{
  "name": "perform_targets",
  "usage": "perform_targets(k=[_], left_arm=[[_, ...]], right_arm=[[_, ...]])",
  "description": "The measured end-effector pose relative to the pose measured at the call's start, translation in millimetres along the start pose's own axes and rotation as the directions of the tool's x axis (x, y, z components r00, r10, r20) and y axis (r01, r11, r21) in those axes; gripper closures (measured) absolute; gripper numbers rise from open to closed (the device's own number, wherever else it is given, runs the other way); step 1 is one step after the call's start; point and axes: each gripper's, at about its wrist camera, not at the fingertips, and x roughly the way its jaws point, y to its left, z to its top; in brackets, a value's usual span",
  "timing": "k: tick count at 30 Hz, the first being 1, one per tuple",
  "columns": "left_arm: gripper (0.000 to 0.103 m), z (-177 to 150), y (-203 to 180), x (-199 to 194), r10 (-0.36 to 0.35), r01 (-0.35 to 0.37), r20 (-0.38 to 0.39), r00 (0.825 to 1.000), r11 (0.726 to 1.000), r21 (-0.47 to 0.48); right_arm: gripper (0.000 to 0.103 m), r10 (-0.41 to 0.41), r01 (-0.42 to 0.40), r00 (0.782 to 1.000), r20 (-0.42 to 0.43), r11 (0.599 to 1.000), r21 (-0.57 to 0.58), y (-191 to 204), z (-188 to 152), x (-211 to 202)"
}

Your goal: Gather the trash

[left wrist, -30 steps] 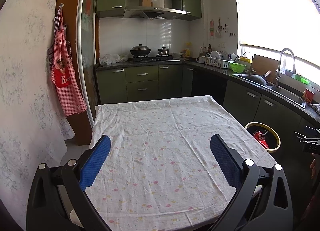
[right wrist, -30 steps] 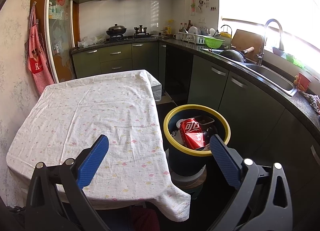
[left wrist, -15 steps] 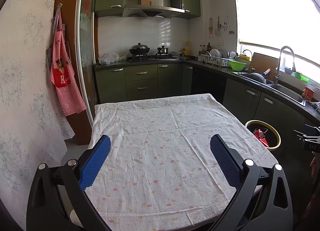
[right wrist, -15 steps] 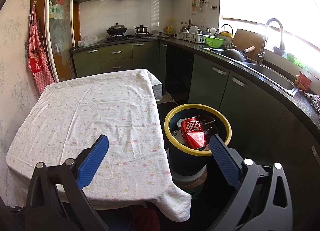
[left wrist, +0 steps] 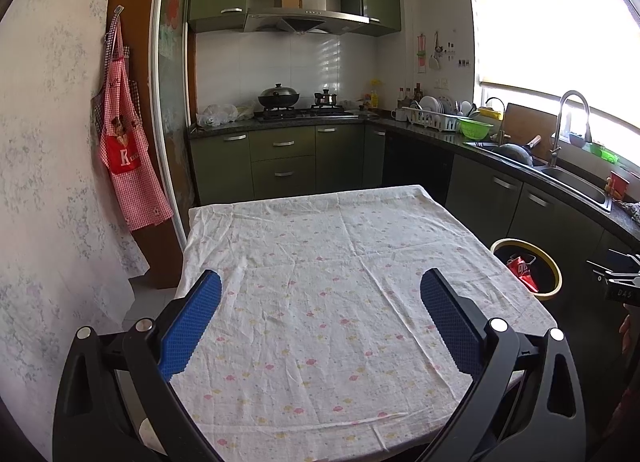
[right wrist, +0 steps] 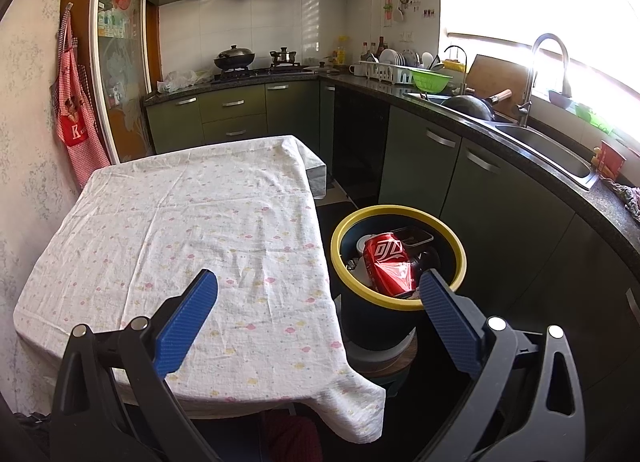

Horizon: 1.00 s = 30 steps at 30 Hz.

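While both views sit almost as they did a second ago, we see the table (left wrist: pixel 320 302) edging slightly nearer in the left view and the bin (right wrist: pixel 400 302) sliding a touch rightward in the right one. Our left gripper (left wrist: pixel 320 286) and right gripper (right wrist: pixel 318 282) keep their jaws spread wide, holding nothing. We find the crushed red can (right wrist: pixel 390 264) lying inside the yellow-rimmed bin beside the table.
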Motion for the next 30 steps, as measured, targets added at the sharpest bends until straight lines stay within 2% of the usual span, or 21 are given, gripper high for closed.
perform_targets(k=[6, 23, 27, 30], left_arm=[[0.005, 2, 5, 3, -0.035, 0.035, -0.003, 0.999, 0.999, -0.019], [0.005, 5, 3, 18, -0.052, 0.051, -0.030, 0.998, 0.998, -0.021], [0.005, 6, 8, 25, -0.121, 0.121, -0.002, 0.993, 0.991, -0.058], [0.005, 10, 11, 43, -0.093, 0.092, -0.032, 0.995, 0.995, -0.050]], right_arm=[[0.007, 0.000, 0.000, 1.000, -0.005, 1.000, 0.004, 1, -2, 1], [0.007, 0.004, -0.004, 1.000, -0.014, 1.000, 0.006, 1, -4, 6], [0.007, 0.013, -0.013, 1.000, -0.015, 1.000, 0.014, 2, -3, 8], [0.007, 0.026, -0.026, 0.999, -0.028, 1.000, 0.007, 6, 3, 19]])
